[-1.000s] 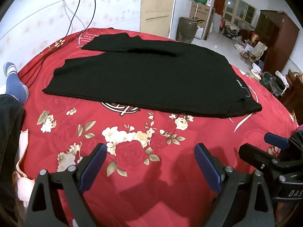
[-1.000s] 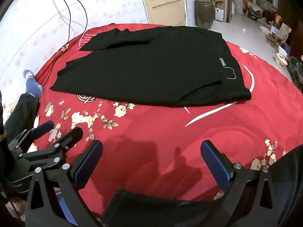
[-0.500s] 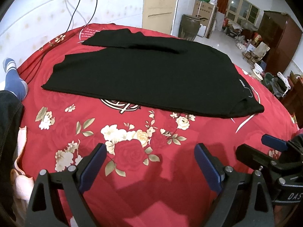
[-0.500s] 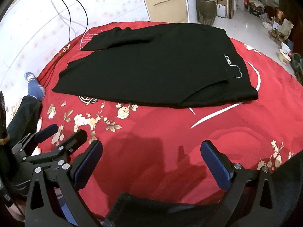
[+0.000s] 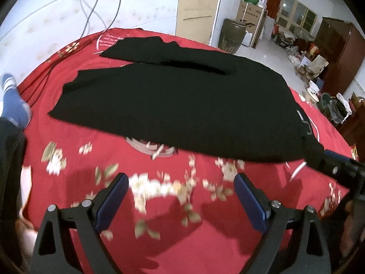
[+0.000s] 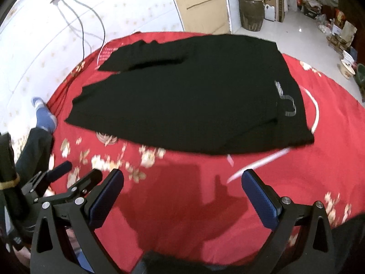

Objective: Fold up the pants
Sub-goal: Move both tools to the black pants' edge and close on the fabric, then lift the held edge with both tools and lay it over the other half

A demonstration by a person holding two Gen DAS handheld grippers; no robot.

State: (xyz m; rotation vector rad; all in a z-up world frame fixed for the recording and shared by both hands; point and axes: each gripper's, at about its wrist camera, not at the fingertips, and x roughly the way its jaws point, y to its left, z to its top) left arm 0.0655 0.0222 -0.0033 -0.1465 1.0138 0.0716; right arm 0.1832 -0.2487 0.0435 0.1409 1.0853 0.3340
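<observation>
Black pants (image 5: 173,105) lie flat on a red flowered bedspread (image 5: 173,217), legs pointing left, waist with a white logo at the right; they also show in the right wrist view (image 6: 187,105). My left gripper (image 5: 181,196) is open and empty above the bedspread, short of the pants' near edge. My right gripper (image 6: 182,194) is open and empty, also short of the near edge. The right gripper's tip (image 5: 337,166) appears in the left view by the waist corner. The left gripper (image 6: 68,182) appears at the lower left of the right view.
The person's leg and blue sock (image 5: 13,105) rest at the bed's left edge. Cables (image 5: 95,6) hang on the white wall behind. A dark jar (image 5: 232,34), boxes and a wooden wardrobe (image 5: 337,52) stand on the floor to the right.
Both grippers have moved forward toward the pants, which now look larger and closer. Both stay open and empty. The pants have not moved.
</observation>
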